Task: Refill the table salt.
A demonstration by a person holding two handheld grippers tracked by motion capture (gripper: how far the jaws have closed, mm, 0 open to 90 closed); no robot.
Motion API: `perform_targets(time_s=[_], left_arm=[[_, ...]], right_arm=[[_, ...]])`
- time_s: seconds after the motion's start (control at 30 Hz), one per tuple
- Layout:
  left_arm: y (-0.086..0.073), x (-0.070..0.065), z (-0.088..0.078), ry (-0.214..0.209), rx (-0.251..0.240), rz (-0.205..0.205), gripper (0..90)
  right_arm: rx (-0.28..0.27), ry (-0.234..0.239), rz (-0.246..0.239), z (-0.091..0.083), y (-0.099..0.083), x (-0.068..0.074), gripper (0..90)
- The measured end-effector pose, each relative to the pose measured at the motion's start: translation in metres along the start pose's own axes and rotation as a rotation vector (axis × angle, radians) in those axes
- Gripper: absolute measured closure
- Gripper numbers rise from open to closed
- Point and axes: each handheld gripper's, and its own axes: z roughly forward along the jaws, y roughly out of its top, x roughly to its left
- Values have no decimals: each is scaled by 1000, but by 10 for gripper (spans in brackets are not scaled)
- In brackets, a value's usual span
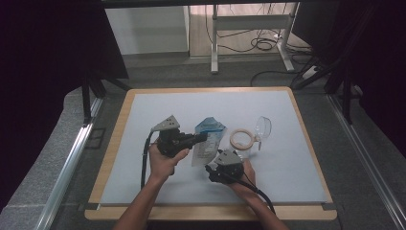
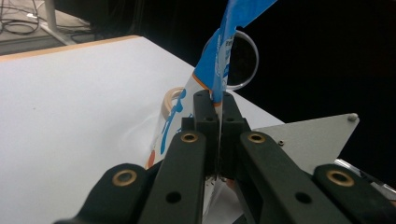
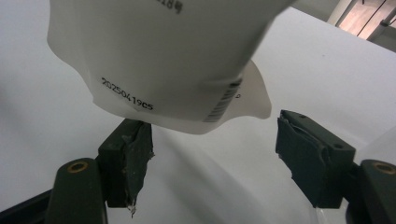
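High view, left to right. The left hand-held gripper sits left of centre frame, its jaws pointing right and clamped fully together on the edge of a blue-and-white pouch. The left gripper view confirms this: the pouch rises between the closed jaws toward the top of the frame, pinched at its thin edge. The pouch stands at centre frame on the pale surface, lower end toward the bottom of the frame.

Just below and right of the pouch, the right hand-held gripper points up-left at its lower end. In the right gripper view the jaws stand wide apart; the pouch's white underside, bearing a printed date code and barcode, hangs above and between them, with neither pad pressing on it.

Right of the pouch a roll of tape lies flat, and just beyond it, toward the right, stands a clear plastic cup. Both lie apart from the pouch and obstruct neither gripper. A dark stand occupies the upper left
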Motion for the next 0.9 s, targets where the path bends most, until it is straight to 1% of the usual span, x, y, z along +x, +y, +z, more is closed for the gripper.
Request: perform_targets(time_s=[0.07, 0.17, 0.27, 0.33, 0.4, 0.43, 0.47, 0.57, 0.67, 0.9], left_arm=[[1, 0, 1, -7, 3, 0, 900], [2, 0, 3, -29, 2, -19, 900], [3, 0, 6, -31, 0, -25, 900], [3, 1, 8, -31, 2, -26, 900], [3, 2, 10, -31, 7, -29, 900], [3, 2, 12, -32, 9, -31, 900], [3, 3, 13, -30, 10, -30, 900], [4, 5, 16, -35, 14, -43, 900], [4, 6, 20, -37, 18, -47, 900], [5, 7, 26, -39, 30, -48, 900]], right_arm=[[-5, 6, -7, 0, 0, 0, 278], [-14, 10, -10, 1, 0, -2, 278], [-18, 9, -51, 2, 1, -1, 279], [-24, 19, -61, 1, 1, 0, 285], [-22, 17, -74, 1, 1, 1, 304], [-16, 25, -62, 0, -1, 1, 334], [-16, 25, -62, 0, -1, 1, 334], [-6, 62, -44, -1, -3, 0, 361], [-2, 82, -37, -2, -4, 1, 371], [4, 104, -28, -3, -6, 2, 393]])
